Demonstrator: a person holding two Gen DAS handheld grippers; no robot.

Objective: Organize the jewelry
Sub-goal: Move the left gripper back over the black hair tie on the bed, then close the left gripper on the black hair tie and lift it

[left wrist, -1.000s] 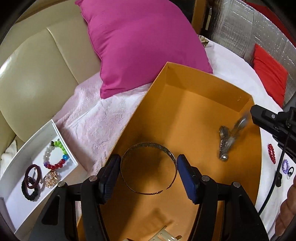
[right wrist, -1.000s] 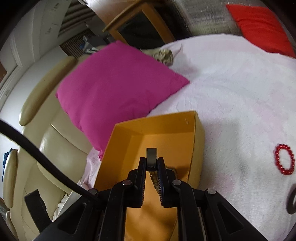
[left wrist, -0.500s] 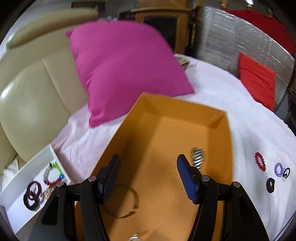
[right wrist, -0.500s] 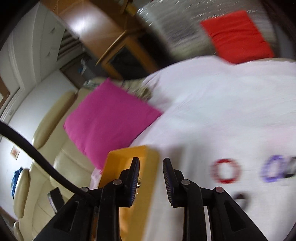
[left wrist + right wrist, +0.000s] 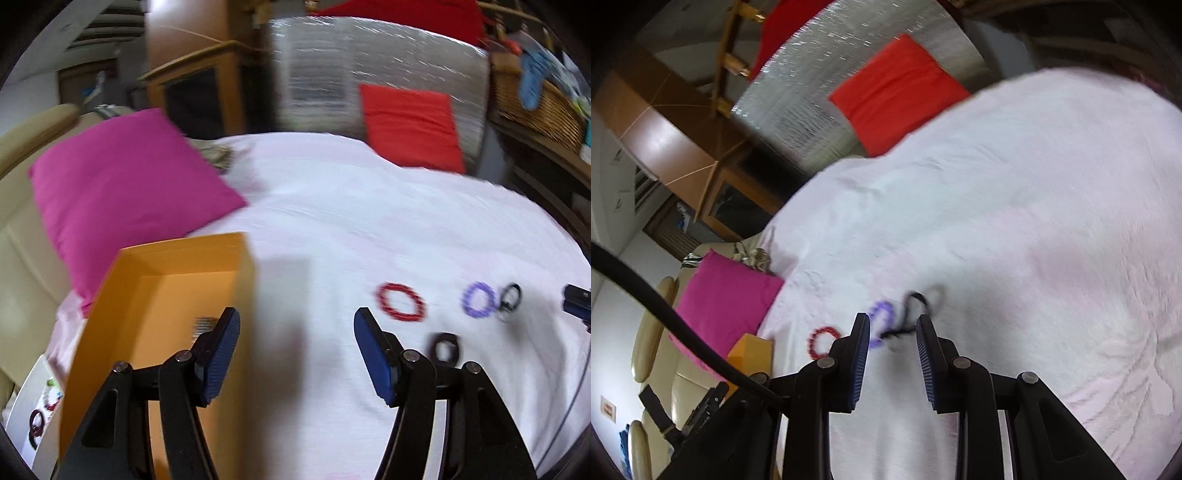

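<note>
Both tools are empty with their pads spread: the left tool (image 5: pixel 295 332) hangs wide apart over the white bed cover (image 5: pixel 351 221) just beside the orange box (image 5: pixel 147 295), and the right tool (image 5: pixel 892 332) hovers close above the loose pieces. Four loose pieces lie out on the bed: one red bead bracelet (image 5: pixel 400 302), one purple bracelet (image 5: pixel 479 299), one thin black ring (image 5: pixel 511 297) touching it, and one thick black band (image 5: pixel 445 349). One blurry silver piece (image 5: pixel 203 325) sits in the box, and a white tray (image 5: pixel 29 406) at the bed's left edge holds a few more.
</note>
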